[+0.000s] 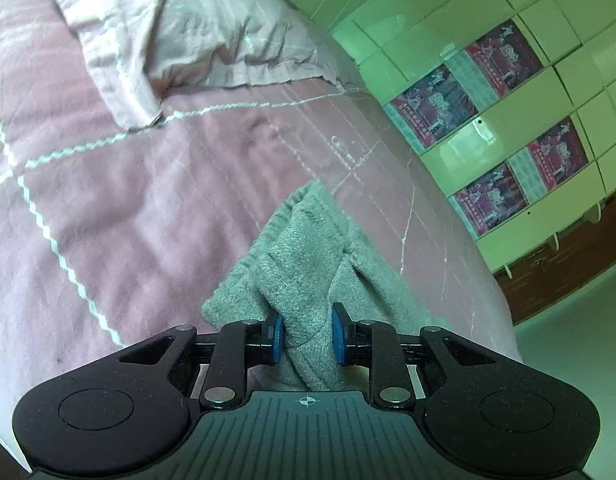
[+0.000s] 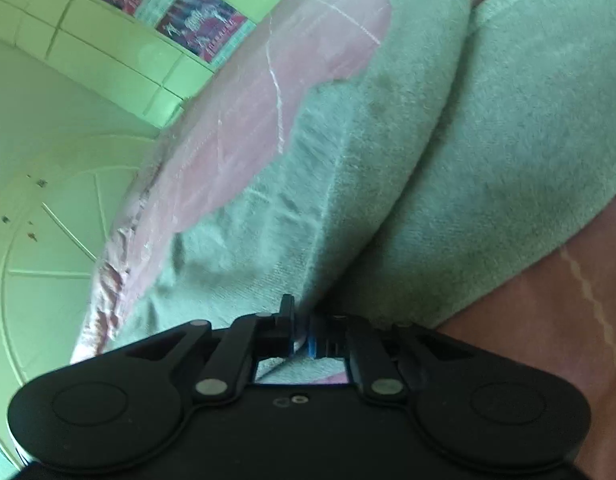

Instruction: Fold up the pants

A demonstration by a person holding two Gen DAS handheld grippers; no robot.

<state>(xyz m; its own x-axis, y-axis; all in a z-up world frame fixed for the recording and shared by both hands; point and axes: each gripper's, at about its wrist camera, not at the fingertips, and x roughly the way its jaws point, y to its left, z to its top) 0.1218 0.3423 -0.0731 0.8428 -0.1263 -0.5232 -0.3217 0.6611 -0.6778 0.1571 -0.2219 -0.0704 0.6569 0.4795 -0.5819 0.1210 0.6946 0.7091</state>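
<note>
Left tongs sit low over the bed, and between their blue pads there's a thick bunch of grey-green pants. The pads stand a little apart with the fleecy cloth filling the gap, pressed on both sides, so that's a grip on the pants. From there the fabric runs up and away in folds toward the bed's right edge, a ribbed hem showing at the far end.

Over on the right wrist view, the right tongs are pinched nearly together, with a thin edge of the pants caught between the pads. The cloth spreads wide ahead of them: two long fleecy bands lying side by side on the pink quilt, a dark crease between them, reaching toward the top of the view.

The quilt carries white zigzag stitching. A pale pink pillow lies at the far end of the bed, well apart from the pants. Beyond the bed's edge stands a tiled wall with red posters on it.
</note>
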